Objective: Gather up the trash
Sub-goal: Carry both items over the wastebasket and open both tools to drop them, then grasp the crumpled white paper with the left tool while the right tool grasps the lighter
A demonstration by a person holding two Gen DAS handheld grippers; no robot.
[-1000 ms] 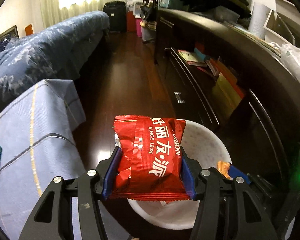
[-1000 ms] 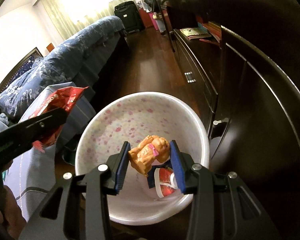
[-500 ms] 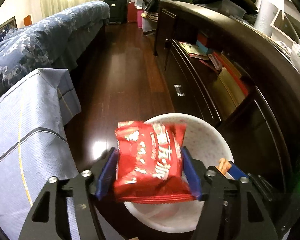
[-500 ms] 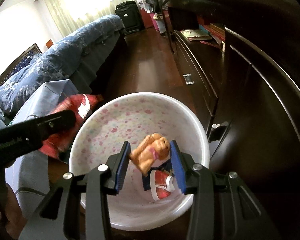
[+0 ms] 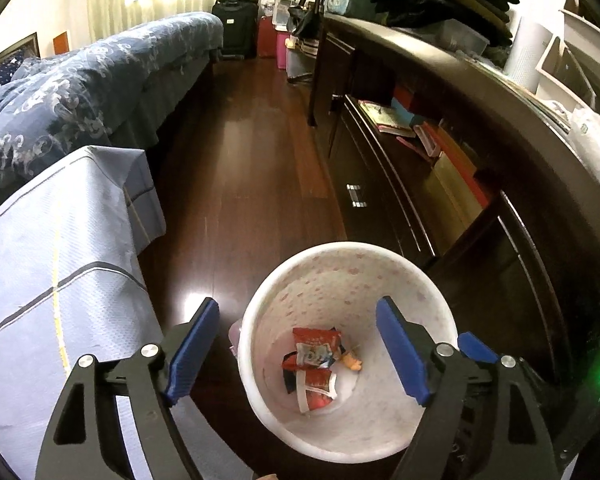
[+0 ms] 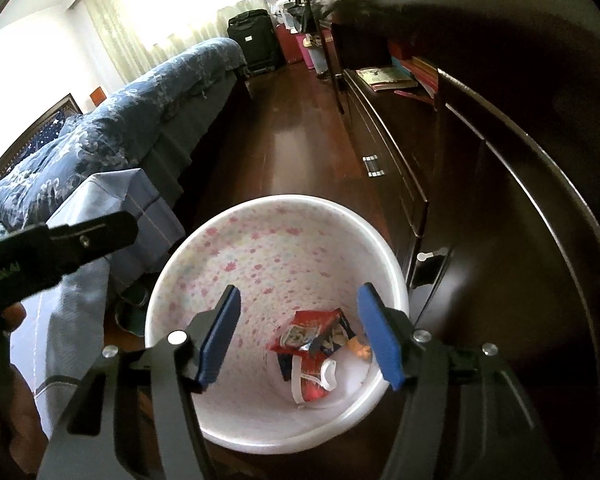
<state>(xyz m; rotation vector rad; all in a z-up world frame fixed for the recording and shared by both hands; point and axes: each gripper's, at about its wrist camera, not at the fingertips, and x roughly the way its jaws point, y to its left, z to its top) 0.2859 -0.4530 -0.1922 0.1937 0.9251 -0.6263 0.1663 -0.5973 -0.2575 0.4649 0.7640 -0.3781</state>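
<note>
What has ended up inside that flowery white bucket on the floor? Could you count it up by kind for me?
Red snack wrappers: 2
Small orange figure: 1
Total: 3 pieces in the bucket; anything hidden under the wrappers is not counted.

Red wrapper (image 5: 315, 347) lies in the bin (image 5: 420, 276) (jaws just opened, empty).

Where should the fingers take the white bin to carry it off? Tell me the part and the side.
Grip the white bin at its rim, coming straight down from above: one finger inside, one outside the thin wall. The near or bed-side rim looks best, since the dark cabinet crowds the far side. The round body is likely too wide to span.
</note>
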